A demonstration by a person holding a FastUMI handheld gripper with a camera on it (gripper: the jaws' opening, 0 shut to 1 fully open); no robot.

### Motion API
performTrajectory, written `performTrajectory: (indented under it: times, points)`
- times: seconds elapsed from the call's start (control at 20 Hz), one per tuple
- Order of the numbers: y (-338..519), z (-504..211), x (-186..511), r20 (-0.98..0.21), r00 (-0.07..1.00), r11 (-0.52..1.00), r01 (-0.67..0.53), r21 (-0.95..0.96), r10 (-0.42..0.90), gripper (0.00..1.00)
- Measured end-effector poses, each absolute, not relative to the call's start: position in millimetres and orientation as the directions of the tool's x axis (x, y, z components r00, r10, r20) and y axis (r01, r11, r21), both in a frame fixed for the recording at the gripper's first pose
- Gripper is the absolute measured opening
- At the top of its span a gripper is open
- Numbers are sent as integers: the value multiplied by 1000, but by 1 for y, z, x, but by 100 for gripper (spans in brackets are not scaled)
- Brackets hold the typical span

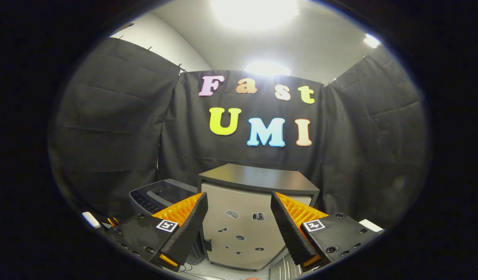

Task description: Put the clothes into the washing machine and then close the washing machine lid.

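Two fingers of my tongs stand spread wide, gripping nothing. I can't spot any clothes; I expect soft, light, floppy cloth, best pinched at a bunched fold. Washing machine sits beyond the left finger, beside a cabinet.

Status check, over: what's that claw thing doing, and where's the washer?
Gripper open, holding nothing. Dark grey top-loading washing machine beyond the left finger, beside a pale cabinet with dark top straight ahead. Can't tell if its lid is open.
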State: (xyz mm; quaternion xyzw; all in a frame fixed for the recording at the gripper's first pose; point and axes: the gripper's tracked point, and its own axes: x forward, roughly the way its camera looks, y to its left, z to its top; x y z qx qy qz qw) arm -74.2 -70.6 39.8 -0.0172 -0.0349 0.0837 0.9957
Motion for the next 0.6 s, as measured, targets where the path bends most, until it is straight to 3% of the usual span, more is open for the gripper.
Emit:
performTrajectory:
  times: [0.6]
  points:
    - [-68,48,-80,72,986,988,-144,-55,148,100]
